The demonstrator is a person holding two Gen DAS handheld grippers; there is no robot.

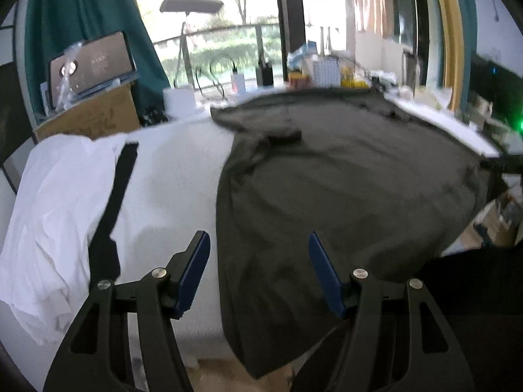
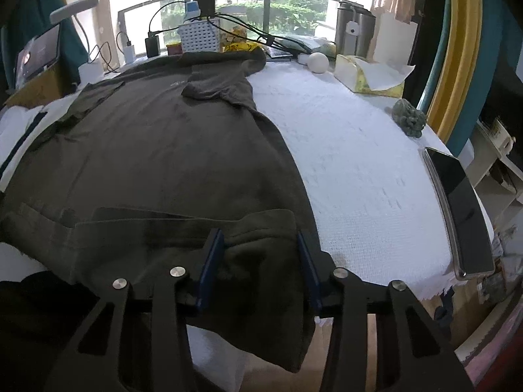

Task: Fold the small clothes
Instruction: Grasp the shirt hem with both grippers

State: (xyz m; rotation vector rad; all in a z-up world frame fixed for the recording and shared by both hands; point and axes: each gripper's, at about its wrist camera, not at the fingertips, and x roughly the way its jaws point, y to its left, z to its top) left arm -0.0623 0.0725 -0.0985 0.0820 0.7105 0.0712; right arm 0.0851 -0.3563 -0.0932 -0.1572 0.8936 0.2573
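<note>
A dark olive shirt [image 1: 327, 179] lies spread flat on the white-covered table [image 1: 170, 179], collar far, hem toward me. My left gripper [image 1: 258, 236] hovers open over the shirt's near left edge; that edge runs between its blue pads [image 1: 196, 261], which touch nothing. In the right wrist view the shirt [image 2: 163, 150] has its near right hem corner turned back on itself. My right gripper [image 2: 259, 233] stands on that corner, and bunched cloth fills the gap between its pads [image 2: 212, 261].
A white garment with a dark stripe [image 1: 59, 196] lies at the table's left. To the right of the shirt on the white cover [image 2: 359, 163] are a phone [image 2: 457, 212], a green stone figure [image 2: 408, 119] and a tissue box [image 2: 369, 75]. A basket [image 2: 199, 37], chargers and cables line the far edge.
</note>
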